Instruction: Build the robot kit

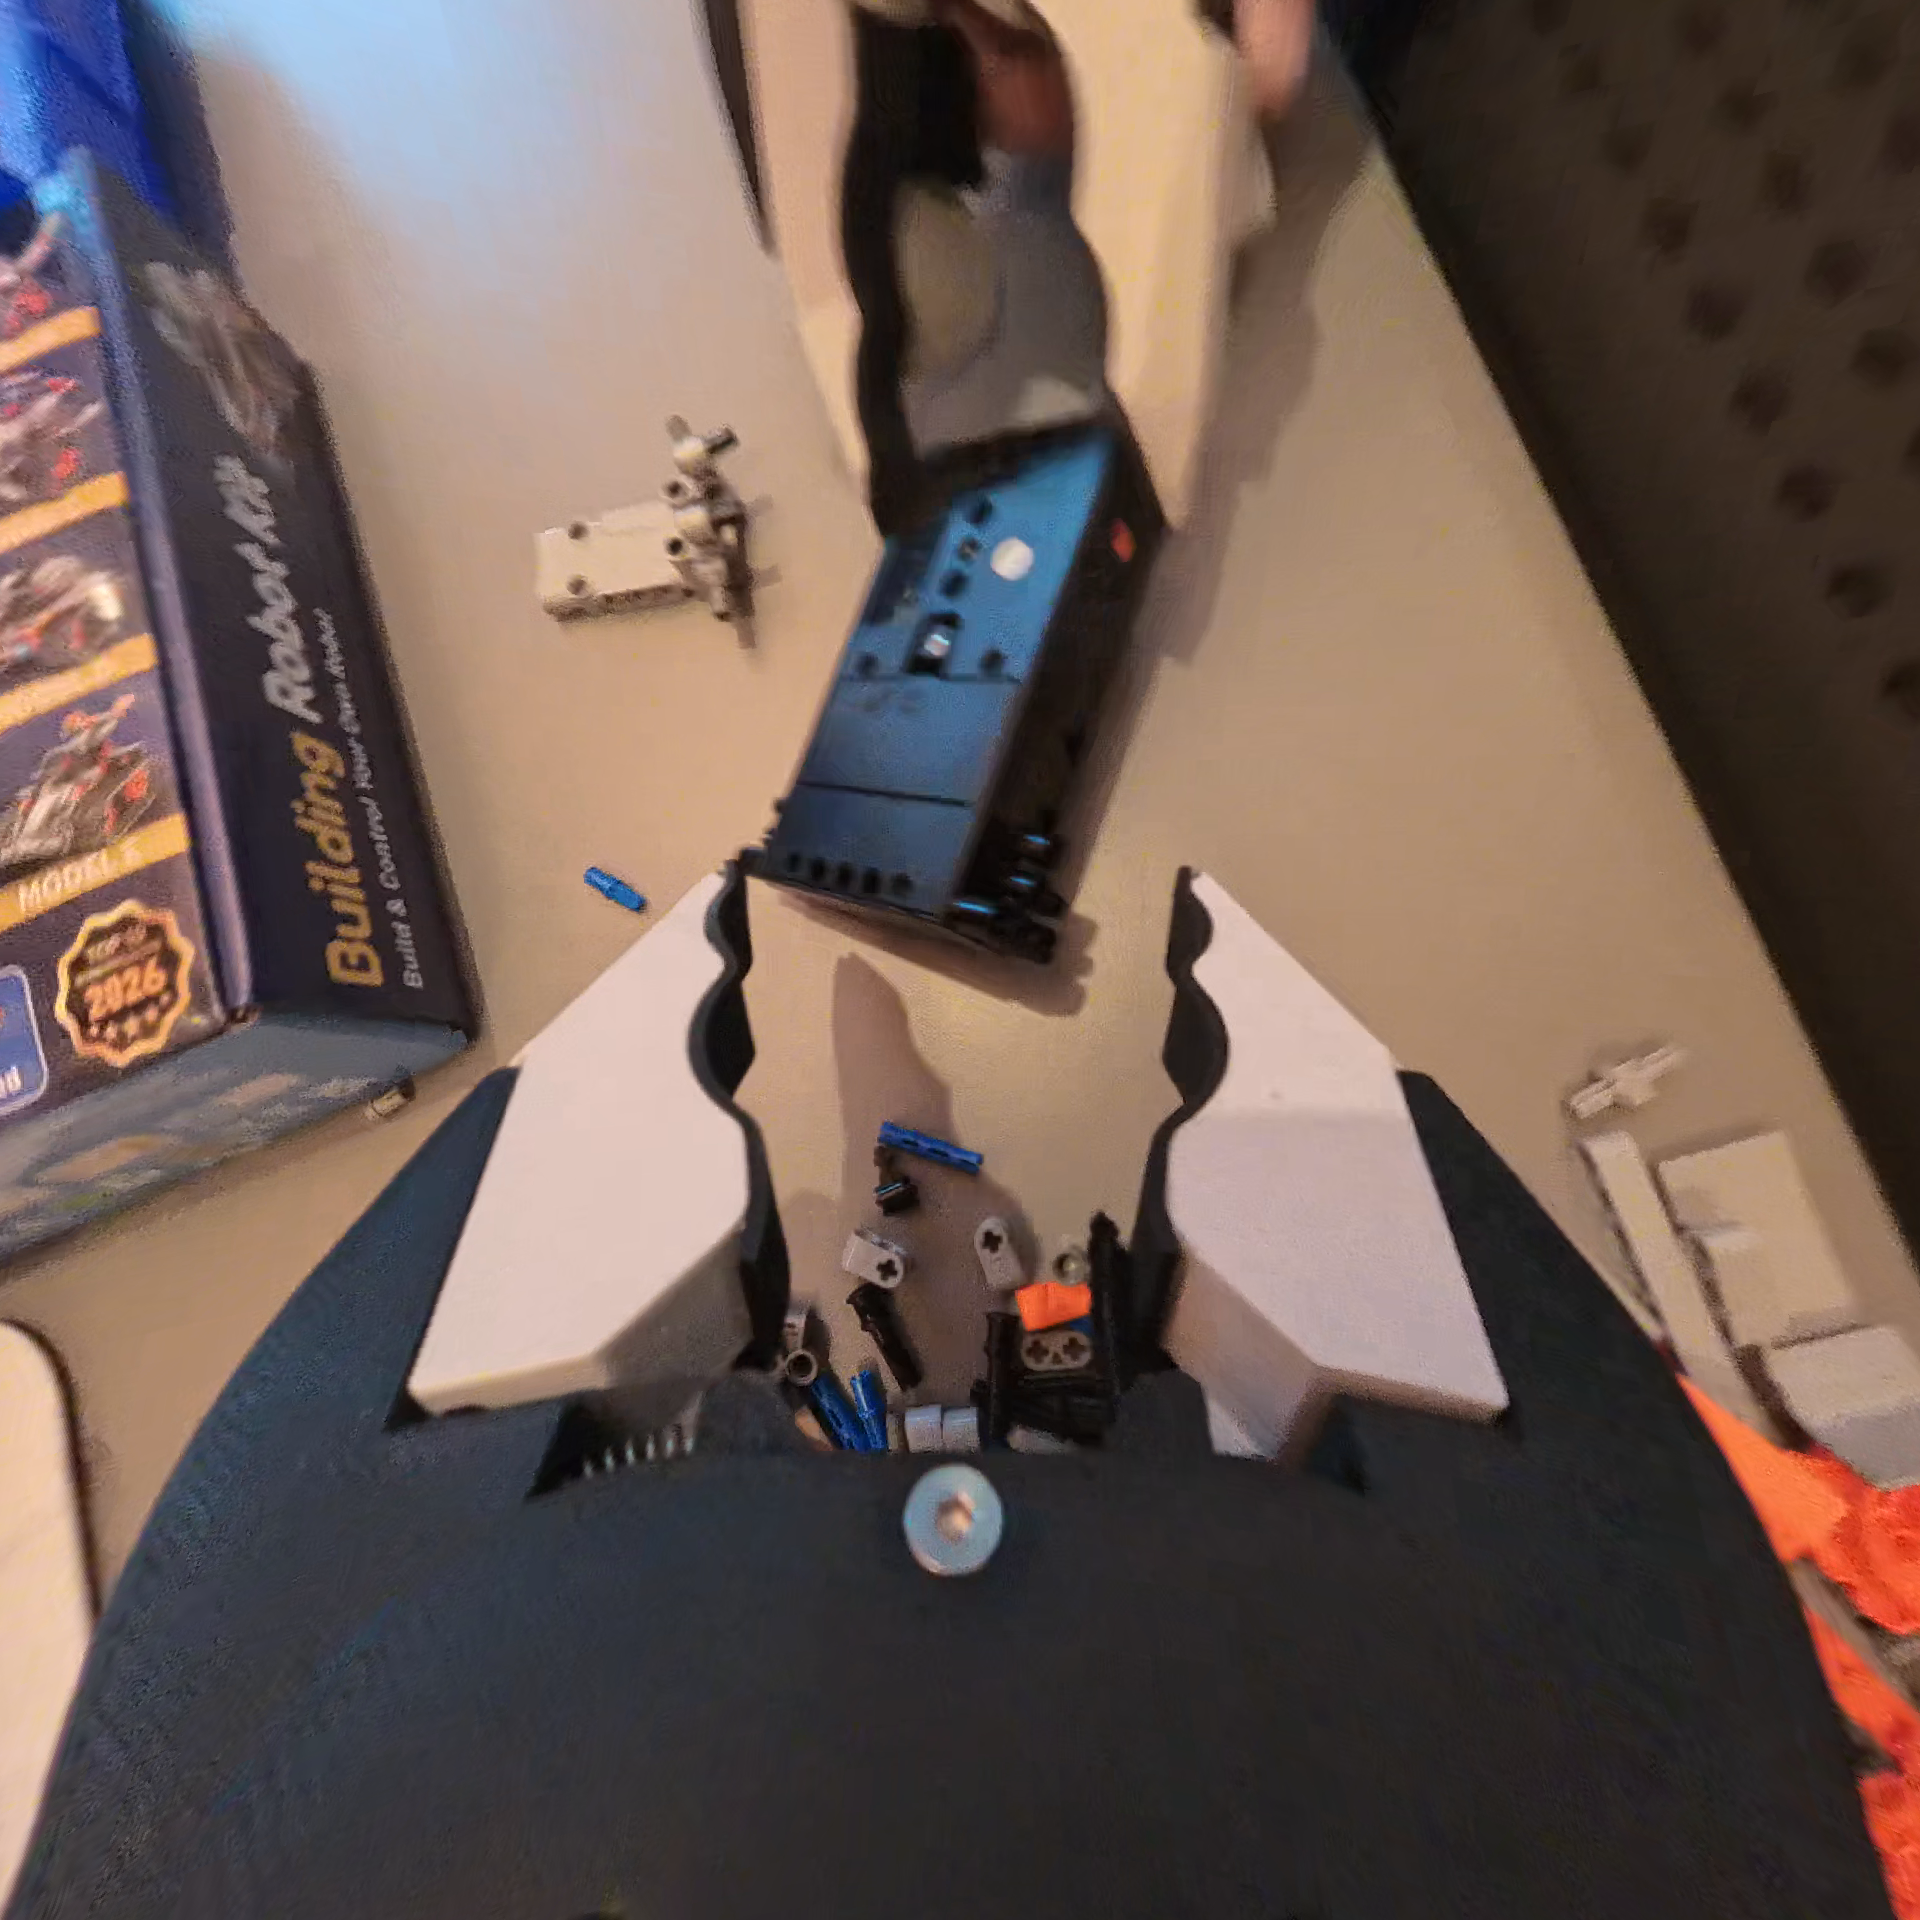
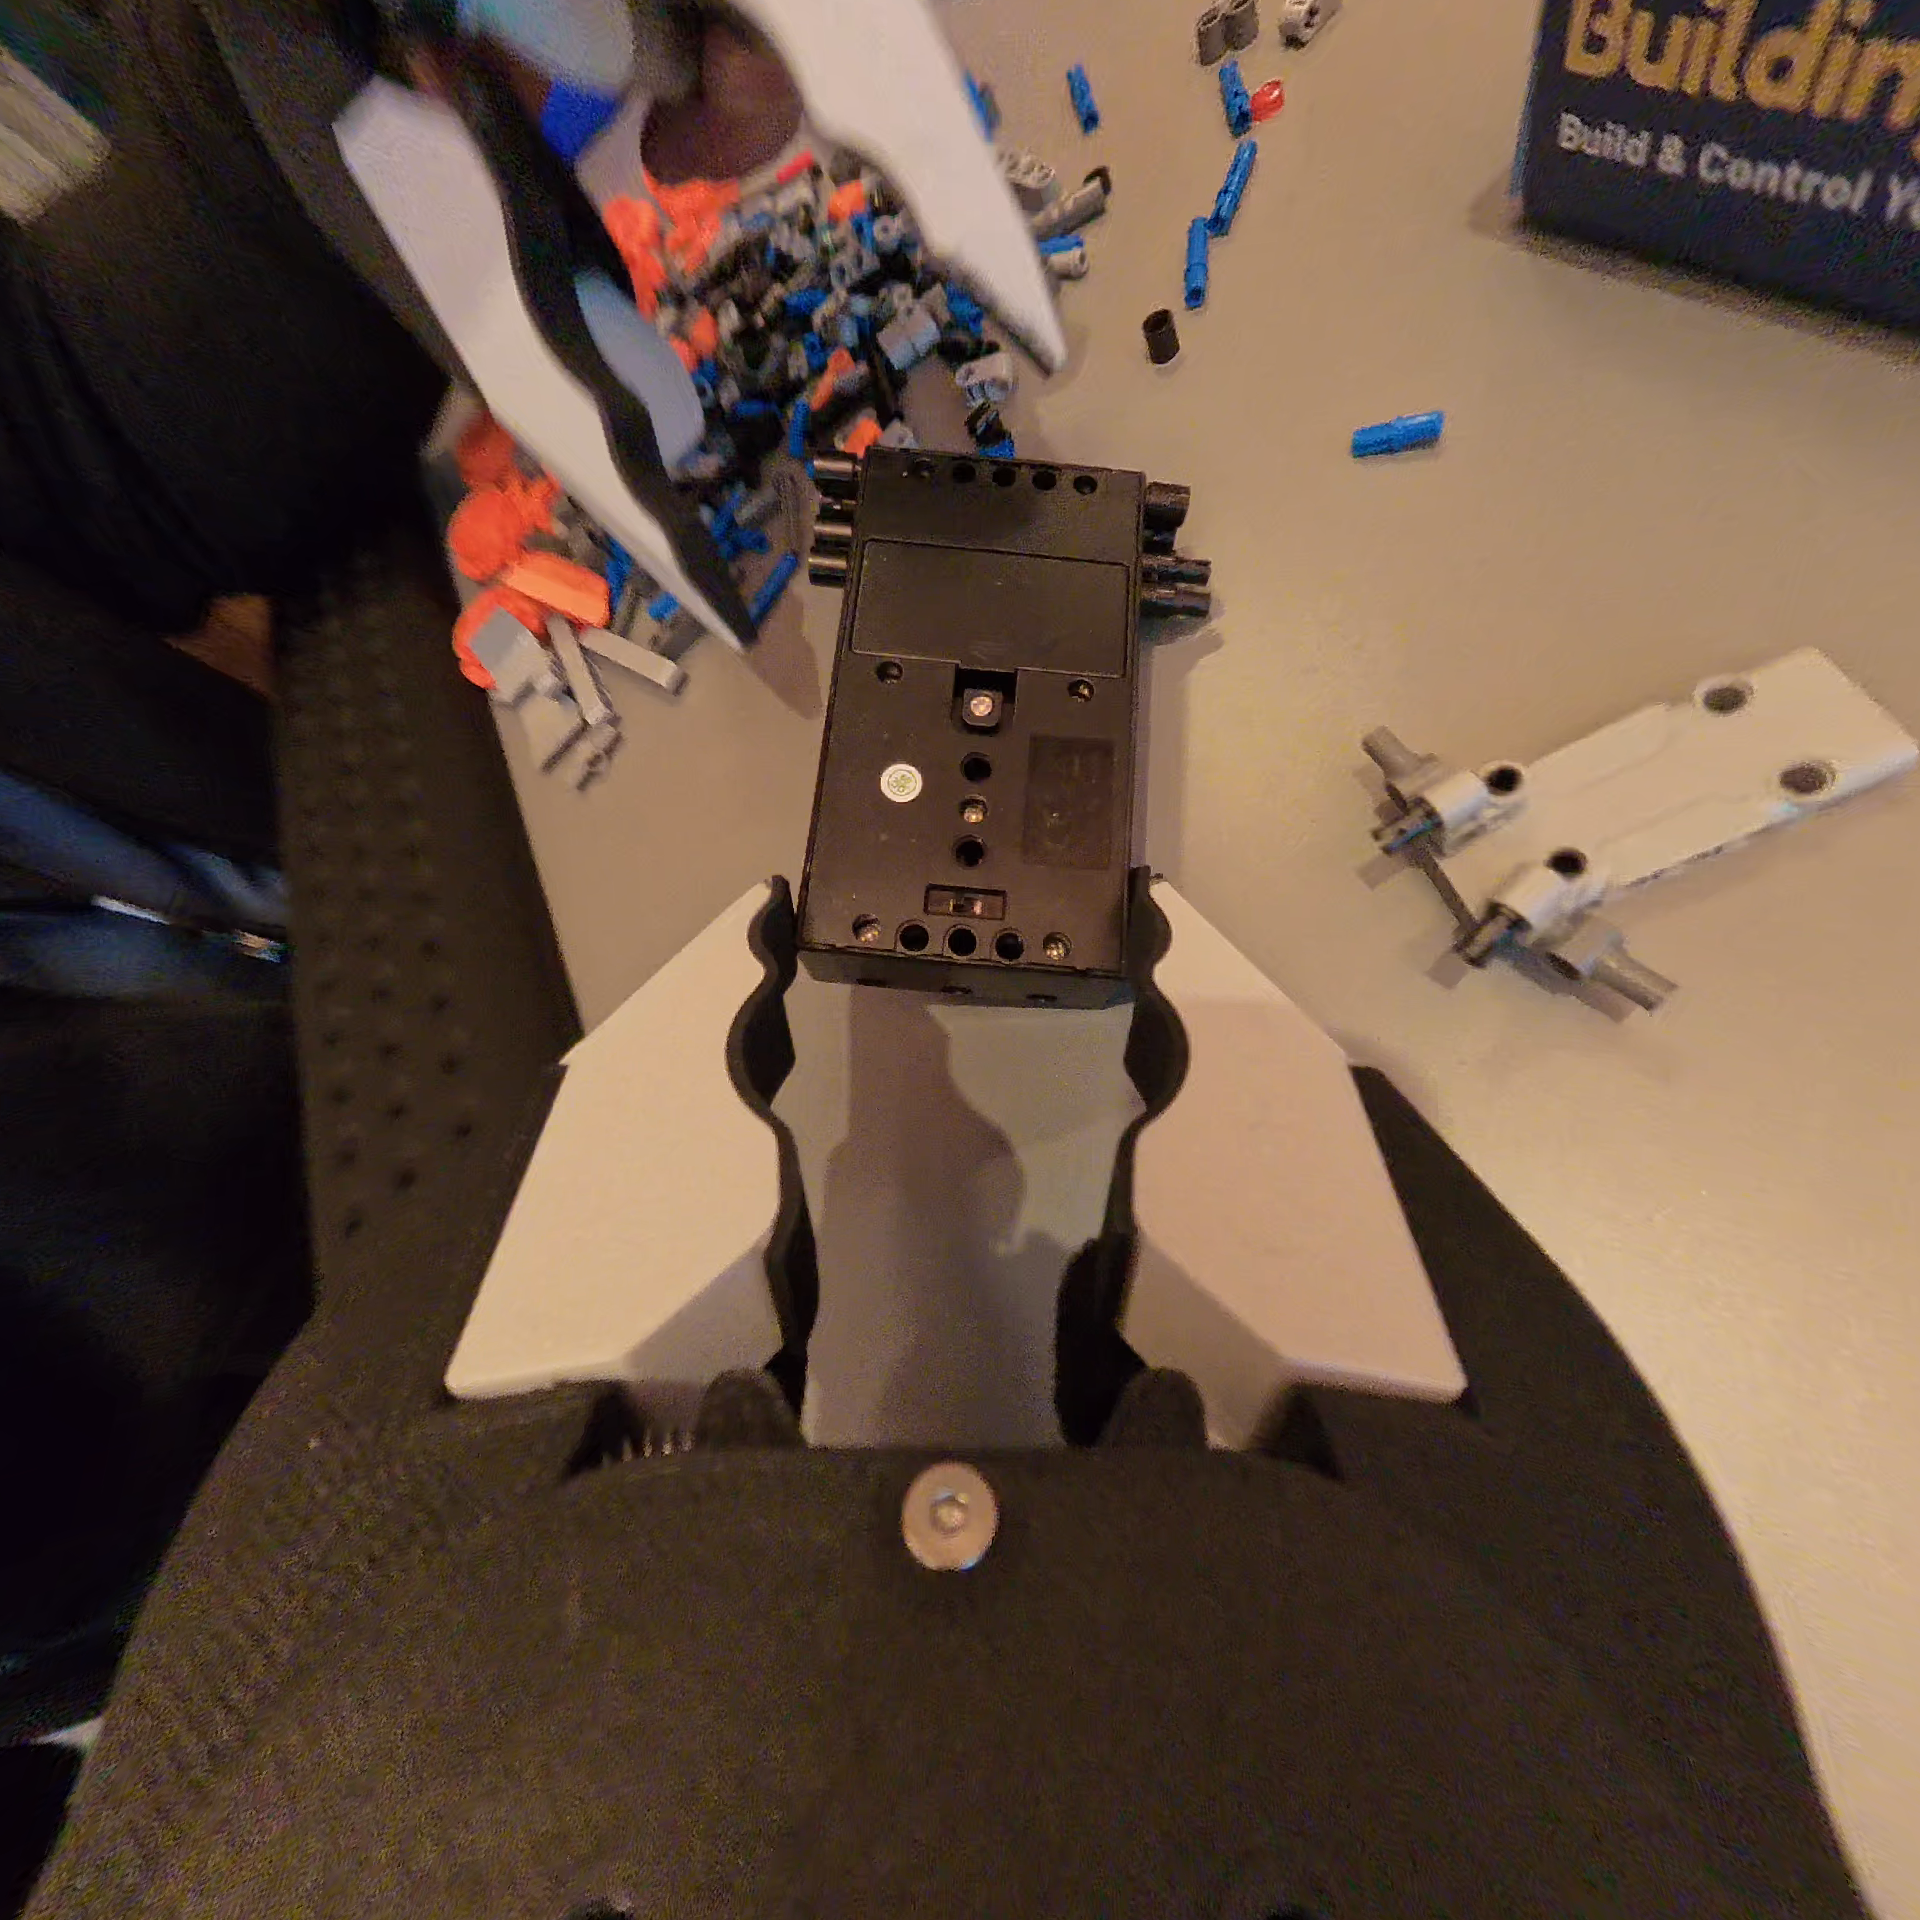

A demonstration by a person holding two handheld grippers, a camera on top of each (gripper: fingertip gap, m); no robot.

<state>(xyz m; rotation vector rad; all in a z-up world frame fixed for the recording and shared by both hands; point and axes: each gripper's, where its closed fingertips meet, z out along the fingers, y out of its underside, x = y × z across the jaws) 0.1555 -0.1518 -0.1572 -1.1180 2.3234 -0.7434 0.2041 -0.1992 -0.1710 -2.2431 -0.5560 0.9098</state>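
Observation:
My right gripper (image 2: pixel 961 914) is shut on the near end of a black rectangular block (image 2: pixel 977 727) with holes and side pins, one fingertip on each side. In the left wrist view the block (image 1: pixel 966 707) lies tilted ahead of my open, empty left gripper (image 1: pixel 956 904), with the right gripper's blurred white fingers (image 1: pixel 1195 312) at its far end. Small black, grey and blue parts (image 1: pixel 935 1278) lie on the table between the left fingers. In the right wrist view the left gripper's white fingers (image 2: pixel 499 312) hover over a pile of orange, blue and grey parts (image 2: pixel 810 301).
A dark blue kit box (image 1: pixel 229 727) stands at the left, also in the right wrist view (image 2: pixel 1725 135). A grey plate with axles (image 2: pixel 1610 821) lies right of the block. Loose blue pins (image 2: pixel 1397 431) are scattered about. A dark perforated chair (image 1: pixel 1714 312) borders the table edge. The tips of one gripper are about 8 centimetres away from the tips of the other.

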